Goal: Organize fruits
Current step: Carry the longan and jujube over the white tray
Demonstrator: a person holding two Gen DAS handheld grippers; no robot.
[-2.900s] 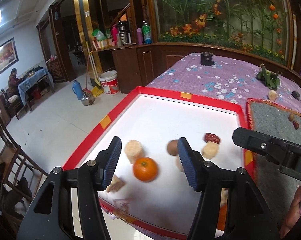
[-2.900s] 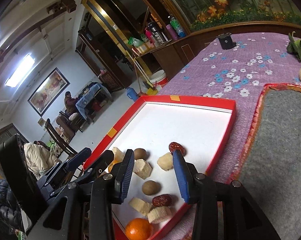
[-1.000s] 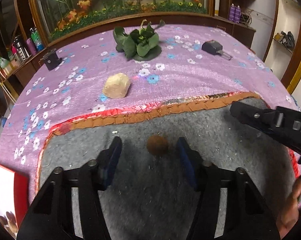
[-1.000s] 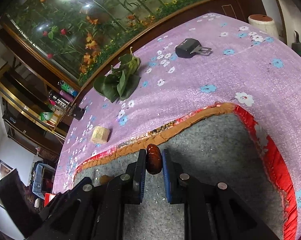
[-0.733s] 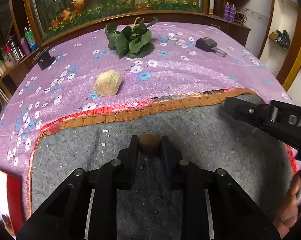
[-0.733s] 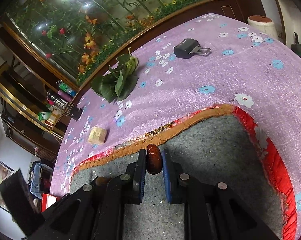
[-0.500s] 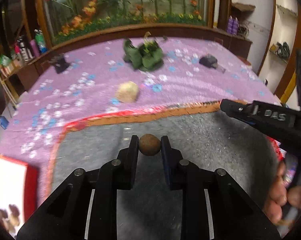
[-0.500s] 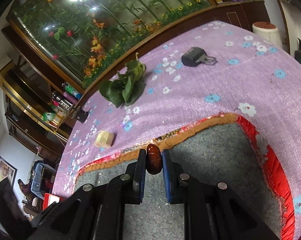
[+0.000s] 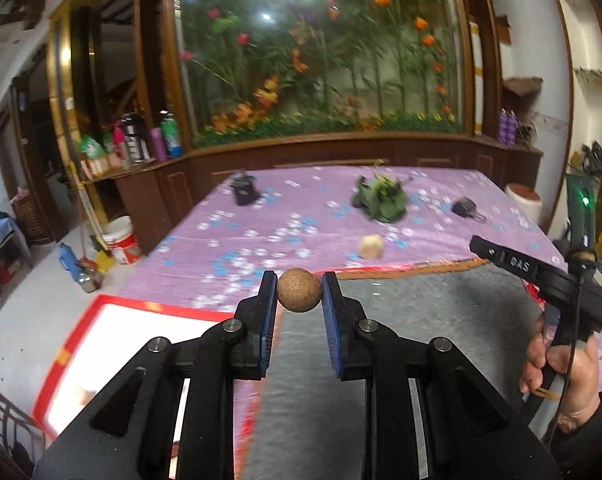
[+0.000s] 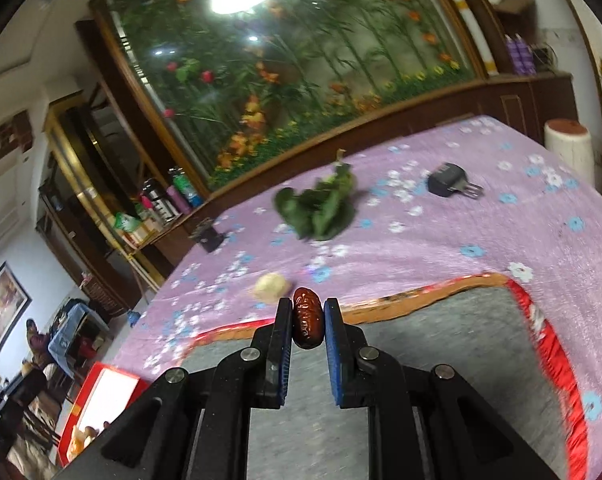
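My left gripper [image 9: 299, 291] is shut on a round brown fruit [image 9: 299, 290], lifted above the grey felt mat [image 9: 421, 320]. To its lower left lies the red-rimmed white tray [image 9: 81, 336], blurred, with a pale piece of fruit in it. My right gripper [image 10: 308, 322] is shut on a dark red date [image 10: 308, 323], held upright over the grey felt mat [image 10: 441, 340]. The same tray [image 10: 97, 400] shows at the lower left of the right wrist view, with several fruit pieces. The right gripper's body [image 9: 541, 276] and a hand [image 9: 561, 376] appear at the right of the left wrist view.
A pale fruit chunk [image 9: 370, 246] lies on the purple flowered cloth [image 9: 281, 220] beyond the mat. Farther back are a bunch of green leaves [image 9: 381, 200], a small black box [image 9: 243, 190] and a black plug [image 9: 465, 208]. A wooden cabinet with a flower panel stands behind.
My left gripper closed on the brown fruit lying on the mat, lifted it and swung left, bringing the tray into view. My right gripper rose a little, still holding the date.
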